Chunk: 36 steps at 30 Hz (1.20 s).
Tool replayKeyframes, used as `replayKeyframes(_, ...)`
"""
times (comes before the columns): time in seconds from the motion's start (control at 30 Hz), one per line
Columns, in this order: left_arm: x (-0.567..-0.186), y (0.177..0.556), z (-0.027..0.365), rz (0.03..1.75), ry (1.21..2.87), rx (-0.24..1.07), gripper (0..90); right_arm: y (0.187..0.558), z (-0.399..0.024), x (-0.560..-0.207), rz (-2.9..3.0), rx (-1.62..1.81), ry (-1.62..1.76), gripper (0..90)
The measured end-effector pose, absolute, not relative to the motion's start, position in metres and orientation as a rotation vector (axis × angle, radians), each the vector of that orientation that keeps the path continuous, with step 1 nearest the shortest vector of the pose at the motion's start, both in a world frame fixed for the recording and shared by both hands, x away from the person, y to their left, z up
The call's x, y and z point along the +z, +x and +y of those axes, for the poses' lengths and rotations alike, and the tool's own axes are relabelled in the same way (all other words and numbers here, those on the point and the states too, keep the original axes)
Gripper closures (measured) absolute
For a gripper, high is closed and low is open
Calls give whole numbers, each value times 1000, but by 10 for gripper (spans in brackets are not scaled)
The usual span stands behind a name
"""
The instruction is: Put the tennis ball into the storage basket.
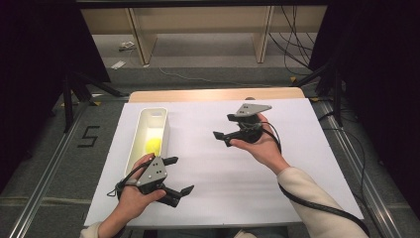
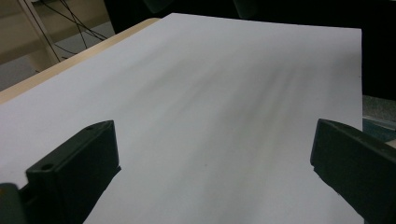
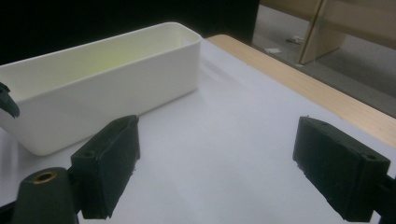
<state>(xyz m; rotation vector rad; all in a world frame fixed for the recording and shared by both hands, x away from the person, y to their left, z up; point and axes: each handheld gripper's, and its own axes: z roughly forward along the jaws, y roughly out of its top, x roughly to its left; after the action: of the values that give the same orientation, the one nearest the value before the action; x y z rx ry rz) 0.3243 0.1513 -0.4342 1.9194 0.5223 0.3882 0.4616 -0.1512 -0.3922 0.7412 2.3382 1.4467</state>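
A long white bin (image 1: 159, 115) stands on the white sheet at the left, with a yellow ball (image 1: 153, 146) lying inside it near its front half. My left gripper (image 1: 179, 174) is held low at the front left, just right of the bin's near end, open and empty, jaws pointing right. My right gripper (image 1: 225, 127) hovers right of centre, open and empty, jaws pointing left toward the bin. In the right gripper view the bin (image 3: 102, 84) lies ahead to the left, a yellow glow on its inner wall. In the left gripper view bare white sheet (image 2: 219, 107) lies between the jaws.
The white sheet (image 1: 292, 148) covers a wooden table (image 1: 213, 94) whose far edge shows beyond it. Wooden shelf legs and cables lie on the floor behind. Black stands flank the table on both sides.
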Motion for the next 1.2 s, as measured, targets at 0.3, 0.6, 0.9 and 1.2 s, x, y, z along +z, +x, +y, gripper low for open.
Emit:
replayKeyframes(0.3, -434, 325, 151, 526, 1921, 399, 6, 445, -198, -397, 2275, 1429, 829, 154)
replayKeyframes(0.6, -435, 325, 152, 529, 1922, 401, 6, 431, -232, -401, 2228, 1417, 897, 153)
replayKeyframes(0.9, -435, 325, 152, 532, 1923, 402, 5, 414, -255, -408, 2200, 1408, 947, 153)
replayKeyframes(1.2, -435, 325, 152, 536, 1923, 403, 5, 402, -271, -413, 2192, 1393, 971, 153)
